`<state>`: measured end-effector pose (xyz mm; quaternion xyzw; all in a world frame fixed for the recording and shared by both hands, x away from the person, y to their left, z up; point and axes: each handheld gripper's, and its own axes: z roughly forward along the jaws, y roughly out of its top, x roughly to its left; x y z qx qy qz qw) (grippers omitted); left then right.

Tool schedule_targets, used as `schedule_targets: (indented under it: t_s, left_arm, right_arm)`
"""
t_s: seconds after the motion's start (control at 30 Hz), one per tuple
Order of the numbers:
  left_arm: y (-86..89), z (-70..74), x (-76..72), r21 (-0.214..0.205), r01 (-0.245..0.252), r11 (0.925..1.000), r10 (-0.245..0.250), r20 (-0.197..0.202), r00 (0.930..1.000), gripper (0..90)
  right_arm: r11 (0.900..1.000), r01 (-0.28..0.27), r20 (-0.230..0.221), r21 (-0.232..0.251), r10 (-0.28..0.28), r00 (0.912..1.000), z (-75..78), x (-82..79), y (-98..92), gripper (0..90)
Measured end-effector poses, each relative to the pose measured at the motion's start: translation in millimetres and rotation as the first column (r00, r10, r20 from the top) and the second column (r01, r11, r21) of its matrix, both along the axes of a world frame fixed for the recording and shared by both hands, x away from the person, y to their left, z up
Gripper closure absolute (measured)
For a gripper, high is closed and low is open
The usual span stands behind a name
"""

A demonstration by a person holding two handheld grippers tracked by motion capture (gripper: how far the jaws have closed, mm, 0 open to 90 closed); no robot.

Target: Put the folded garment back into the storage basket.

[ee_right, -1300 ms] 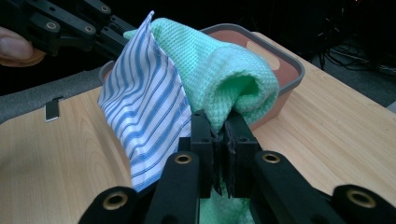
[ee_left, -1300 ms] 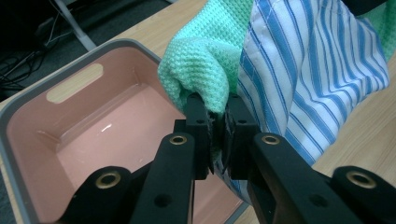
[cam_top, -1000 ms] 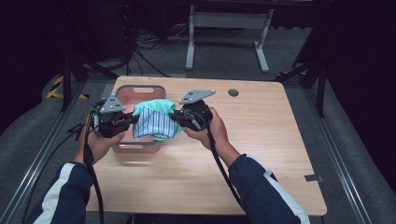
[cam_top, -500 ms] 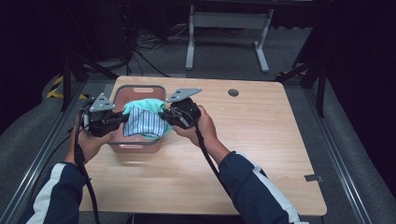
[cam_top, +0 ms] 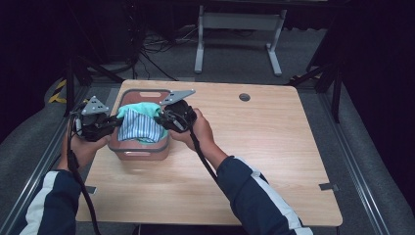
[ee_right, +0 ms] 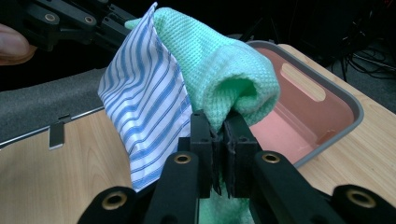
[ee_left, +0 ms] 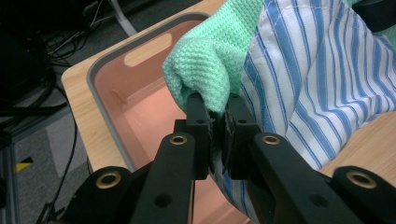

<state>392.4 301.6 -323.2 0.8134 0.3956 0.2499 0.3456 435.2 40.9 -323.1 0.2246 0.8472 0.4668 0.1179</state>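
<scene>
A folded bundle of cloth, a blue-and-white striped cloth over a green waffle-weave cloth, hangs above a pink bin with a grey rim. My left gripper is shut on the bundle's left edge and my right gripper is shut on its right edge. In the left gripper view the jaws pinch the green cloth and the striped cloth together over the bin. The right gripper view shows the same pinch on the green cloth and striped cloth, with the bin behind.
The bin stands at the far left of a wooden table with a round hole near its back edge. Metal rails run along both table sides. A white stand and cables lie on the floor behind.
Both grippers have carried the cloth bundle to the left and away from me, from beside the bin's right part to over the bin, and lowered it slightly.
</scene>
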Motion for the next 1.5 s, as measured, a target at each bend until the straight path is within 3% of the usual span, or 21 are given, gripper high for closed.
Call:
schedule_targets:
  t_s: [0.6,1.03,1.23,1.33,1.4,1.43,1.5]
  left_arm:
    - [13.2,-21.9,17.2,0.025,-0.057,0.9981,0.058,-0.050,0.9971,82.8]
    - [3.2,-41.4,29.5,0.046,-0.061,0.9971,0.065,-0.078,0.9949,82.7]
    - [-2.5,-44.6,32.2,0.082,-0.051,0.9954,0.059,-0.097,0.9936,82.6]
    - [-2.9,-48.4,32.6,0.079,-0.059,0.9952,0.066,-0.089,0.9939,82.6]
    - [-3.9,-51.2,33.3,0.106,-0.059,0.9926,0.069,-0.101,0.9925,82.6]
    - [-5.2,-54.1,33.9,0.094,-0.062,0.9936,0.071,-0.101,0.9923,82.6]
    - [-6.2,-55.4,34.9,0.122,-0.058,0.9909,0.071,-0.105,0.9919,82.5]
  right_arm:
    - [0.9991,0.003,-0.048,-0.043,-0.006,0.9988,-20.2,17.0,33.1,84.1]
    - [0.9967,0.013,-0.077,-0.081,-0.019,0.9968,-39.5,24.6,35.5,83.8]
    - [0.9954,0.015,-0.100,-0.094,-0.024,0.9947,-47.2,28.3,33.9,83.3]
    - [0.9949,0.011,-0.112,-0.100,-0.023,0.9934,-51.3,29.8,33.5,83.0]
    - [0.9934,0.002,-0.111,-0.114,-0.015,0.9937,-53.4,30.8,33.8,82.9]
    - [0.9929,-0.001,-0.112,-0.119,-0.013,0.9936,-54.3,31.1,34.2,82.8]
    - [0.9919,-0.001,-0.116,-0.127,-0.013,0.9931,-56.4,32.3,34.3,82.6]
